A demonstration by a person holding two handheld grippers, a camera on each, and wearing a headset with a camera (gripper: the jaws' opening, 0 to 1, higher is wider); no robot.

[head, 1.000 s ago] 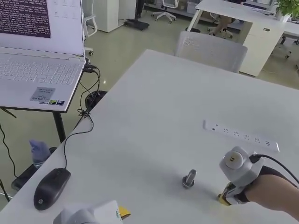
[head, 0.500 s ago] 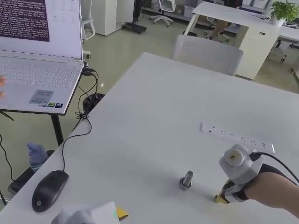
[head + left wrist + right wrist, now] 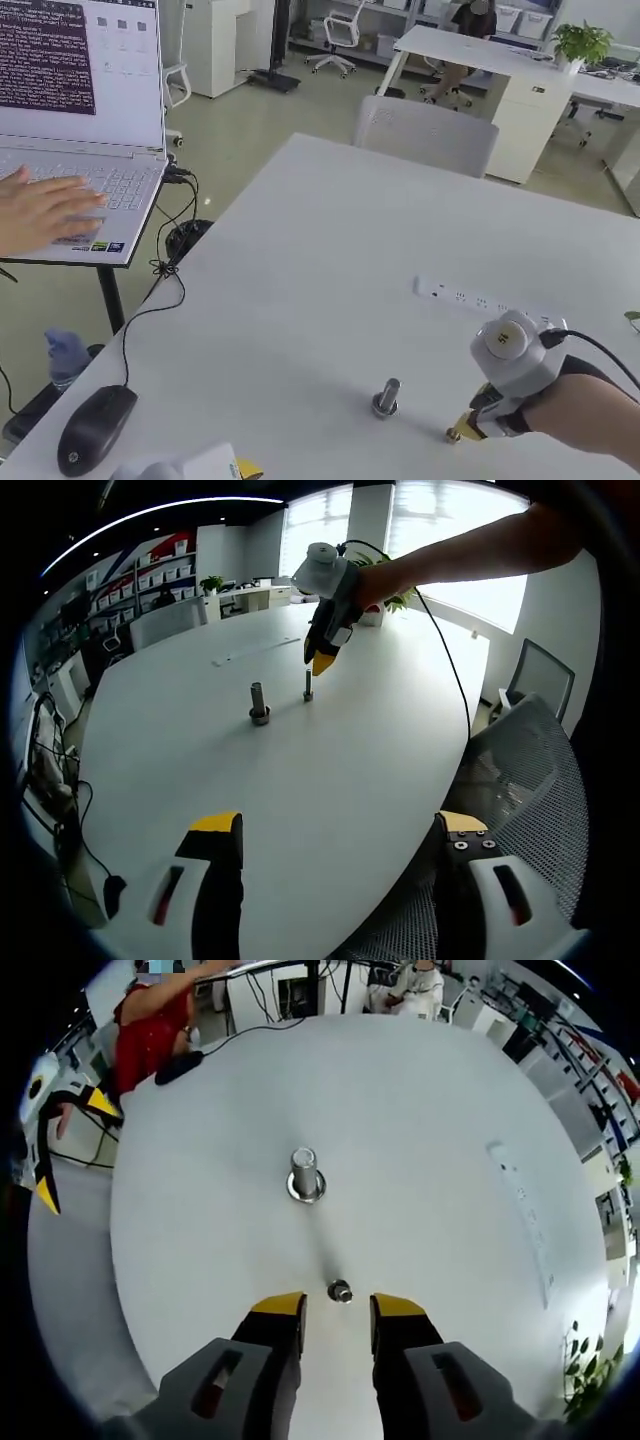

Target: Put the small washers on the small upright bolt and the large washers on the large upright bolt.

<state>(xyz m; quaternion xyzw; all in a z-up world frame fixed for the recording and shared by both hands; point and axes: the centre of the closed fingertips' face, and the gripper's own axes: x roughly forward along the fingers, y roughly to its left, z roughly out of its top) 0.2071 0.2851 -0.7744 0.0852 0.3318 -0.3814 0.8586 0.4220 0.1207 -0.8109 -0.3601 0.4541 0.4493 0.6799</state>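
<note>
Right tongs: you held them narrowly parted, empty, just short of the small bolt.
Left tongs: released wide.
Technique: you needed each washer level, centred before release.

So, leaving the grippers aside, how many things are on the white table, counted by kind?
Upright bolts: 2, the large bolt and the small bolt
Power strip: 1
Mouse: 1
Total: 4
</note>
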